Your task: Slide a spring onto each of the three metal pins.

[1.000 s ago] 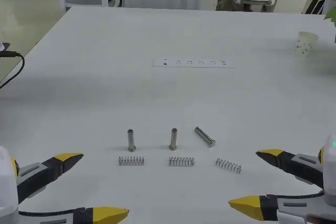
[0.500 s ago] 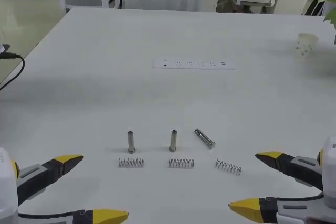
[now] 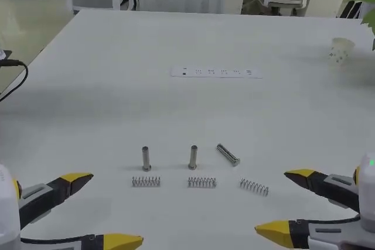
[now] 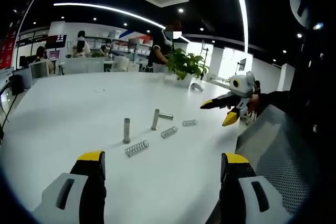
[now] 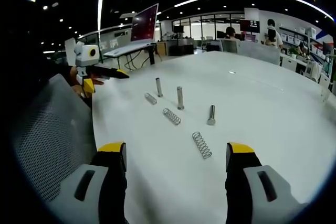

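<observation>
Two metal pins stand upright on the white table, the left pin (image 3: pixel 146 158) and the middle pin (image 3: pixel 193 156); a third pin (image 3: pixel 228 153) lies on its side to their right. Three springs lie in a row just in front: left spring (image 3: pixel 146 181), middle spring (image 3: pixel 202 182), right spring (image 3: pixel 254 187). My left gripper (image 3: pixel 102 209) hovers open at the lower left, short of the springs. My right gripper (image 3: pixel 281 201) is open at the lower right, near the right spring. The same pins (image 4: pixel 126 130) (image 5: pixel 180 98) and springs (image 4: pixel 136 148) (image 5: pixel 201 145) lie ahead of both empty grippers (image 4: pixel 163 157) (image 5: pixel 176 150).
A white power strip (image 3: pixel 215 72) lies at the table's middle, a paper cup (image 3: pixel 341 48) at the far right, a black cable (image 3: pixel 14 77) off the left edge. Chairs stand beyond the far edge. A potted plant (image 4: pixel 186 64) and a person (image 4: pixel 163 45) are past the table.
</observation>
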The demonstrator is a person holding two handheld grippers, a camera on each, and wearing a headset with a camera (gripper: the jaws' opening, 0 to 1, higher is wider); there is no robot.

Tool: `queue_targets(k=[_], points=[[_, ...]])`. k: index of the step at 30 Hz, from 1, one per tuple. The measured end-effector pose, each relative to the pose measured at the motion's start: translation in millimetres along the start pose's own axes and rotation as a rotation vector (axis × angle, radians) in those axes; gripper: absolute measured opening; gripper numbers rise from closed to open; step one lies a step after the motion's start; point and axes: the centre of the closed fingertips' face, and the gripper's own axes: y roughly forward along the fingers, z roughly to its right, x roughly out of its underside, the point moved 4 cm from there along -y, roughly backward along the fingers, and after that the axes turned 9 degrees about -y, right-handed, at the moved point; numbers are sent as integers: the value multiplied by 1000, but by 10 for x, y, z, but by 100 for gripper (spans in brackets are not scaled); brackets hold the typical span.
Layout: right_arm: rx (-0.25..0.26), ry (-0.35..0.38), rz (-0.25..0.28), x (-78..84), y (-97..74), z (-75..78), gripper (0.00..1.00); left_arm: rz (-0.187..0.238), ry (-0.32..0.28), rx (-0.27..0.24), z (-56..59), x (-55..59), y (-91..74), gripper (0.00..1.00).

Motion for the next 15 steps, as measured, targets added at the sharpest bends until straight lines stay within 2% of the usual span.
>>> queue_targets(k=[15], points=[[9, 4, -1, 7, -9, 34, 77, 3, -2, 1, 4, -3, 18, 87]])
